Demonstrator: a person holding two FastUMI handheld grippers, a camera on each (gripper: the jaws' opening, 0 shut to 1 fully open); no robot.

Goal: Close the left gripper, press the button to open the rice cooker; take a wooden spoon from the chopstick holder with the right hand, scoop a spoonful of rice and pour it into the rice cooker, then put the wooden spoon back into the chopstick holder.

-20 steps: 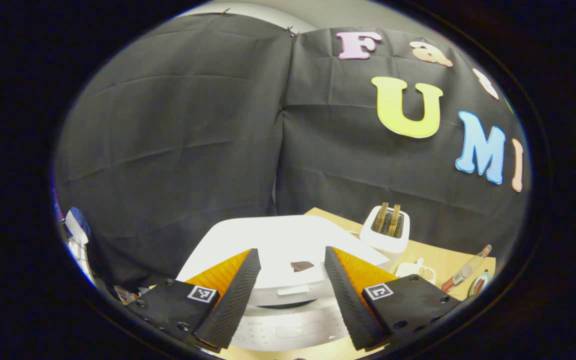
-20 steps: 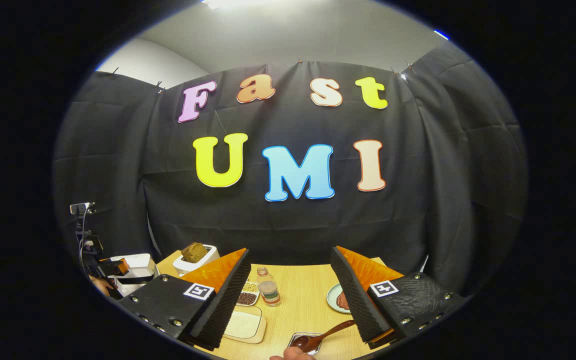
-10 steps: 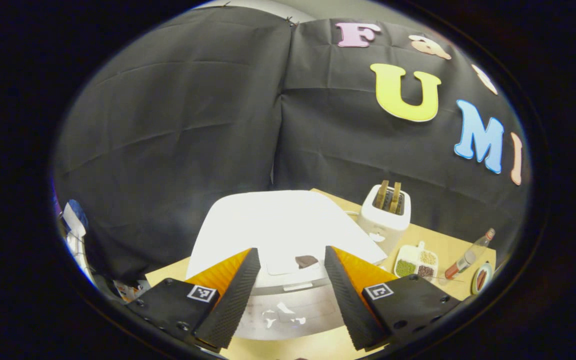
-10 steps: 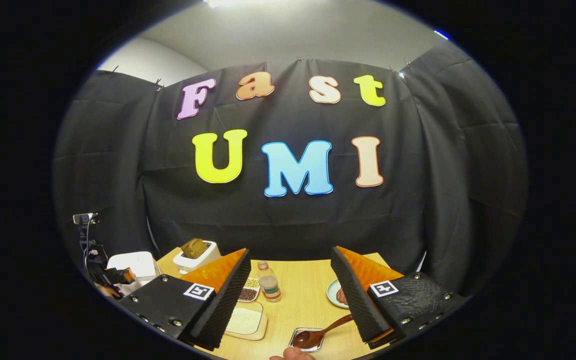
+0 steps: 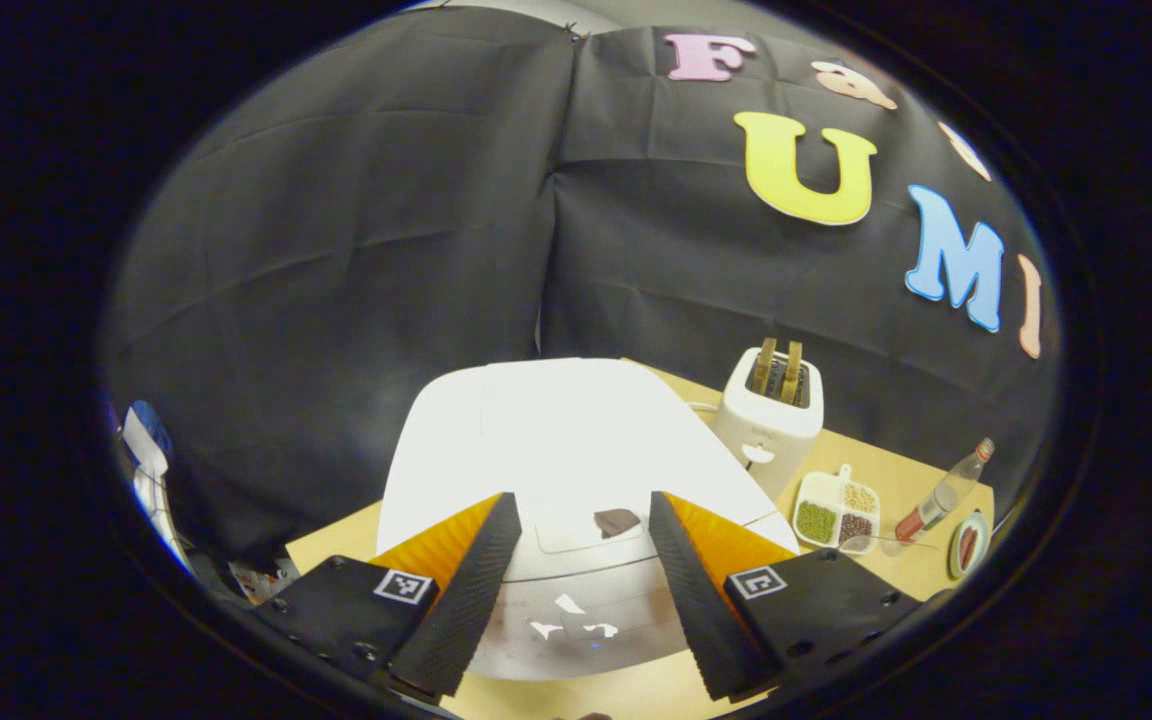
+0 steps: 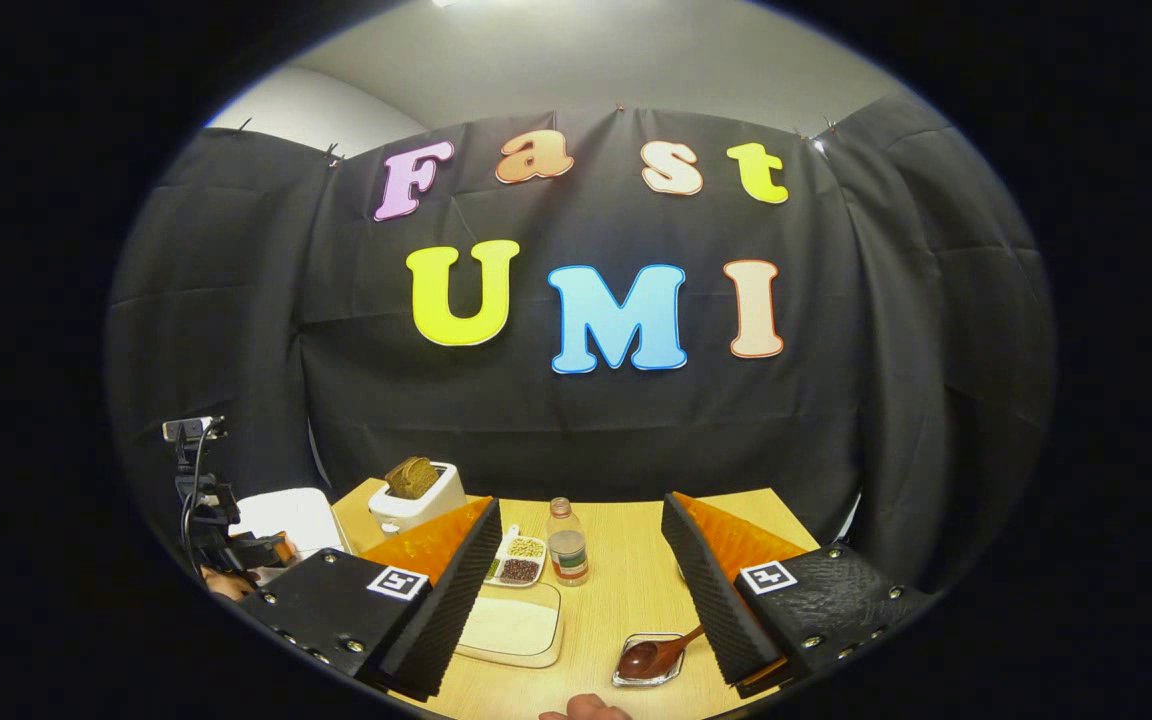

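Rice cooker (image 5: 576, 450) lid has risen; both grippers, left (image 5: 576, 590) and right (image 6: 576, 600), spread wide over the wooden desk (image 6: 616, 590), black cloth behind.

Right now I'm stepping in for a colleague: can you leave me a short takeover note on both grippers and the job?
Left gripper: jaws open, empty, hanging over the front of the rice cooker, whose lid is down.
Right gripper: jaws open, empty, above the table.
Wooden spoon rests in a small clear dish; tray of rice lies beside it.
Done: nothing.
Left: close the left jaws, press the button, scoop, pour, return the spoon.
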